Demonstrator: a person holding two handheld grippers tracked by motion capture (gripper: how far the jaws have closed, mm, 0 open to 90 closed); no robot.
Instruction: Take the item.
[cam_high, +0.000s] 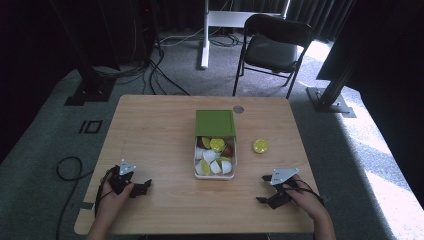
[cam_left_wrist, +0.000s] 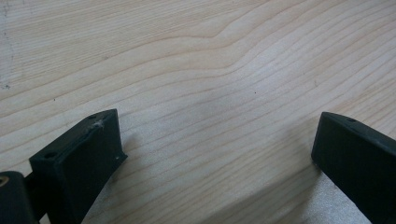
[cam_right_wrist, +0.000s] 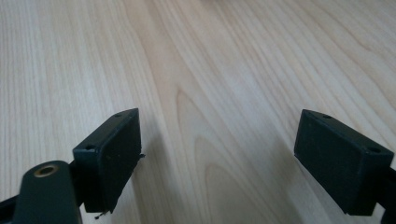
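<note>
**Both tongs resting wide apart at the near edge, box in the middle**

Your left gripper (cam_high: 141, 187) lies on the wooden table (cam_high: 160, 130) near its front left corner, your hand (cam_high: 112, 197) wrapped around it. In the left gripper view its jaws stand wide apart with bare wood grain between them. Nothing held.

Your right gripper (cam_high: 263, 189) lies near the front right corner, jaws pointing towards the table's middle. In the right gripper view they are spread wide over bare wood. Nothing held.

The box (cam_high: 215, 172) sits at the table's centre, well apart from both grippers. Its long axis runs away from you, front to back. A green lid (cam_high: 215, 123) covers the far half; the near half is open and shows white cups (cam_high: 210, 156) mixed with yellow-green discs (cam_high: 217, 144) and something brown, too small to name.

One yellow-green disc (cam_high: 260, 146) lies alone on the wood just right of the box, not touching it. A small grey round thing (cam_high: 238, 109) sits near the far edge, beyond the lid.

Beyond the table: a black folding chair (cam_high: 272, 47) on grey carpet.
</note>
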